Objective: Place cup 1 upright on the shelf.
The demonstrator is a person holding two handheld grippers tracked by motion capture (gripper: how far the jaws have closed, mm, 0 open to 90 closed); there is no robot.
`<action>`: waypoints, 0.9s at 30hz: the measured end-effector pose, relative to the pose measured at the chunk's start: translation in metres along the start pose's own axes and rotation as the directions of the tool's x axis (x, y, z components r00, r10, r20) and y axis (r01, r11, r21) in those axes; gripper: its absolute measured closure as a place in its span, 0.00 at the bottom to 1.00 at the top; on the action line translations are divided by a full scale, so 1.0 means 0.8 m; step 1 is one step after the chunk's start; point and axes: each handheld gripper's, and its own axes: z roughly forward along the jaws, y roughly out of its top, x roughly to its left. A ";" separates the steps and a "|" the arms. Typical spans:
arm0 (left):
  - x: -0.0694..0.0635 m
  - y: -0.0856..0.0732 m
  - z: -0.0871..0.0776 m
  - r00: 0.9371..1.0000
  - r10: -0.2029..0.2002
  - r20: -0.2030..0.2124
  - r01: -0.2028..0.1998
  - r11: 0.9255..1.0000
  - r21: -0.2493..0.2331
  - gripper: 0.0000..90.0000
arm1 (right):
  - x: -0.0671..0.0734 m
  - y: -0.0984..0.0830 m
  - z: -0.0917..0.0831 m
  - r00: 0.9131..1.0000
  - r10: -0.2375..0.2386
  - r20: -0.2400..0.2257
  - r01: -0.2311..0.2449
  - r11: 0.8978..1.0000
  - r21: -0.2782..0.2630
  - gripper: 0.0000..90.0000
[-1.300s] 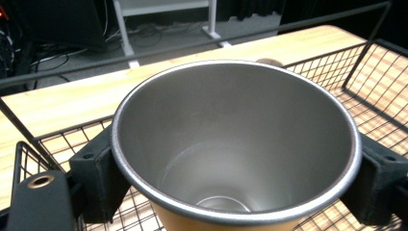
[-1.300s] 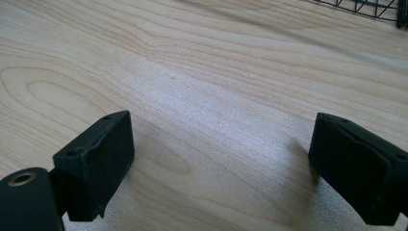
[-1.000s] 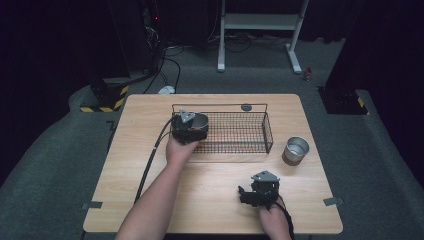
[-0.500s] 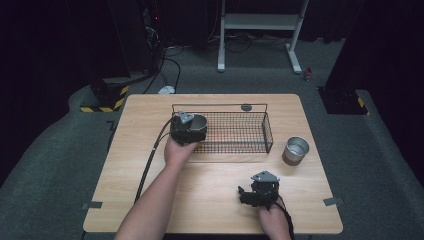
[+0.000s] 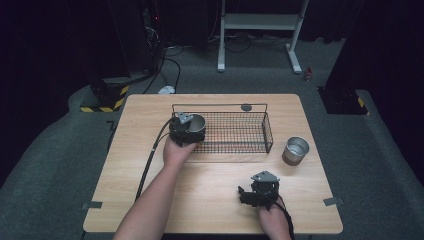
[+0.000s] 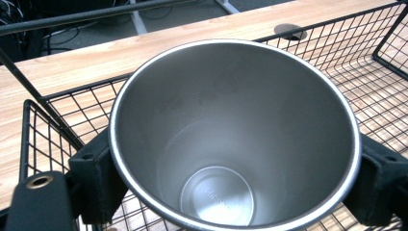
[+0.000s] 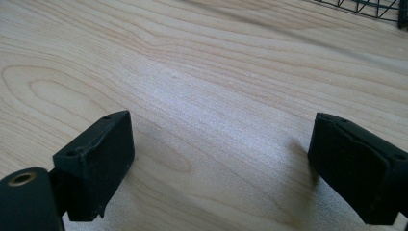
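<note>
The left gripper point(image 5: 187, 129) has its fingers point(image 6: 98, 175) clenched on a steel cup point(image 6: 234, 134), upright with its mouth up and long axis vertical, at the 9 o'clock end of the wire basket point(image 5: 250, 135). The right gripper point(image 5: 250, 195), fingers point(image 7: 98, 159) released, rests on the tabletop point(image 5: 210, 200) toward 5 o'clock.
</note>
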 end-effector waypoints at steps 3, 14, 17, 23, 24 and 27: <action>0.003 0.002 0.000 1.000 -0.010 -0.006 0.010 1.000 0.025 0.05 | 0.000 0.000 0.000 1.000 0.000 0.000 0.000 1.000 0.000 0.10; 0.004 0.002 -0.007 1.000 -0.009 0.018 0.008 1.000 0.026 0.00 | 0.000 0.000 0.000 1.000 0.000 0.000 0.000 1.000 0.000 0.10; 0.002 0.002 -0.010 1.000 -0.007 0.025 0.007 1.000 0.023 0.00 | 0.000 0.000 0.000 1.000 0.000 0.000 0.000 1.000 0.000 0.10; 0.002 0.004 -0.017 1.000 -0.008 0.017 0.008 1.000 0.017 0.00 | 0.000 0.000 0.000 1.000 0.001 0.000 -0.001 1.000 0.000 0.10; 0.004 0.004 -0.018 1.000 -0.002 0.015 0.001 1.000 0.016 0.00 | 0.000 0.000 0.000 1.000 0.000 -0.001 0.000 1.000 0.000 0.10; 0.005 0.003 -0.023 1.000 -0.005 0.017 0.005 1.000 0.016 0.00 | 0.000 0.000 0.000 1.000 0.000 0.000 0.000 1.000 0.000 0.10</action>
